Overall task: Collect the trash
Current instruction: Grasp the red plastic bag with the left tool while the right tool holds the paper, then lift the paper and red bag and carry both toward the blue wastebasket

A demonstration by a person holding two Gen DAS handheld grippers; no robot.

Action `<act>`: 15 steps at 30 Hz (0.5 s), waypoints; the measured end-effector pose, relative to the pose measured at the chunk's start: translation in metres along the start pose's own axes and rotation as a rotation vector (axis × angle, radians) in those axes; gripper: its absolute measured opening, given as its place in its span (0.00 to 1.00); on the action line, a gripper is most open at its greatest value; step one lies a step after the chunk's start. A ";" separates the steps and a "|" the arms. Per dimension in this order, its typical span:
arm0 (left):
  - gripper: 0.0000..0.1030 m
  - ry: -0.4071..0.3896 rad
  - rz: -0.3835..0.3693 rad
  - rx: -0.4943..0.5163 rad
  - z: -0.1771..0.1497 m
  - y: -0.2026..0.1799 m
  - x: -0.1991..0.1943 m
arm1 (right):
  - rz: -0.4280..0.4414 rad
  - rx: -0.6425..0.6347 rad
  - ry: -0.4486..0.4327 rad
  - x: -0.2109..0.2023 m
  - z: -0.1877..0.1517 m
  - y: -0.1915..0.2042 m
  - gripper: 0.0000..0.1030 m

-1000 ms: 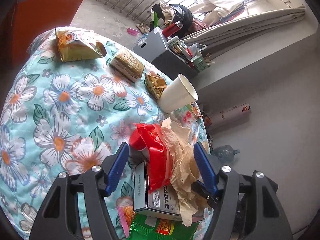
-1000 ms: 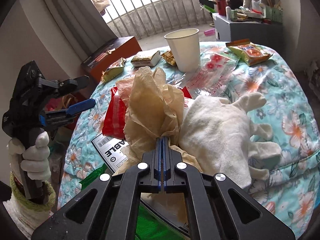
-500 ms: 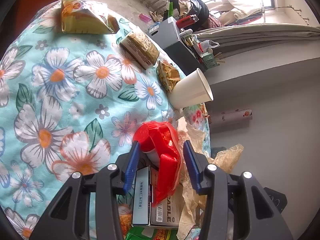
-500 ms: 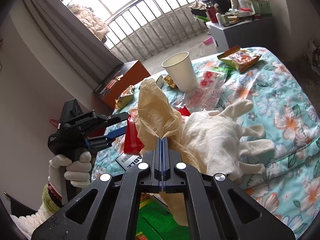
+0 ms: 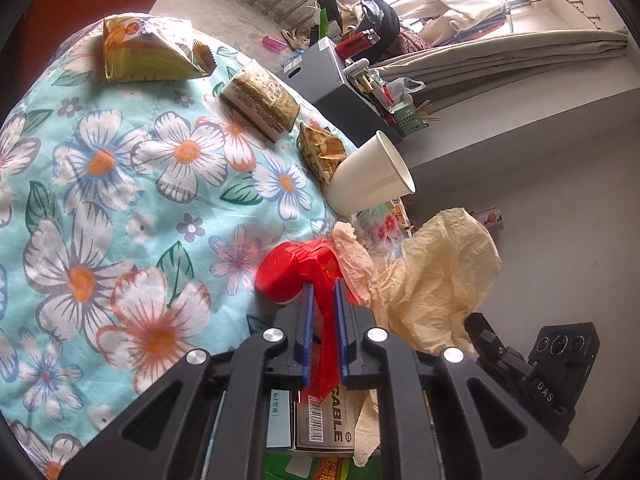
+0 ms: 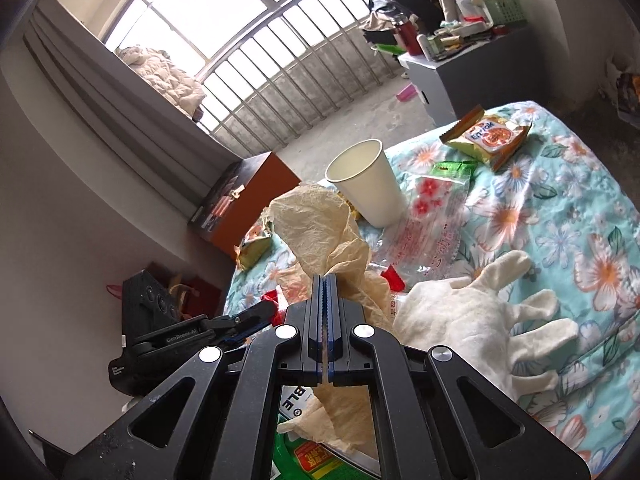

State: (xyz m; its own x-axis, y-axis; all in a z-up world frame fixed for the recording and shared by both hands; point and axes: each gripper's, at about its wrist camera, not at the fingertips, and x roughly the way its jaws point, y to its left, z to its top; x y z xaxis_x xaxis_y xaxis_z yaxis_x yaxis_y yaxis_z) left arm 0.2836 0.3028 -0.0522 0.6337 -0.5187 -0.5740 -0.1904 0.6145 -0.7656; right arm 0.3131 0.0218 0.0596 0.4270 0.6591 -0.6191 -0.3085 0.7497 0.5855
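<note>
The left gripper (image 5: 322, 286) is clenched on a red wrapper (image 5: 298, 268) over the bed (image 5: 120, 184); only the right view shows the right gripper (image 6: 325, 280) pinching crumpled paper (image 6: 316, 224) beside a white glove (image 6: 472, 320).

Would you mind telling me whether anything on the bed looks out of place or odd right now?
Yes: a white glove lies spread flat on the floral quilt among the wrappers, an odd item amid snack trash. The paper cup stands upright and looks empty, nothing spilled. Both tongs are shut on litter: left on the red wrapper, right on crumpled paper.
</note>
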 end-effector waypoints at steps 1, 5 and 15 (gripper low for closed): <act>0.09 0.000 0.000 0.002 0.000 0.000 -0.001 | -0.019 -0.011 0.030 0.007 -0.002 0.001 0.06; 0.09 -0.006 0.001 0.015 -0.001 -0.001 -0.004 | -0.105 -0.126 0.097 0.023 -0.015 0.012 0.48; 0.09 -0.009 -0.005 0.028 -0.001 -0.006 -0.010 | -0.383 -0.562 0.168 0.054 -0.053 0.058 0.69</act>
State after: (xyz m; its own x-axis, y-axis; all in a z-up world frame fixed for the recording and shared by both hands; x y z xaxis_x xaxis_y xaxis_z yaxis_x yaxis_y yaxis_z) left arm 0.2775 0.3041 -0.0422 0.6415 -0.5160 -0.5676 -0.1664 0.6287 -0.7596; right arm 0.2731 0.1041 0.0317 0.4701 0.3084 -0.8270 -0.5747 0.8181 -0.0216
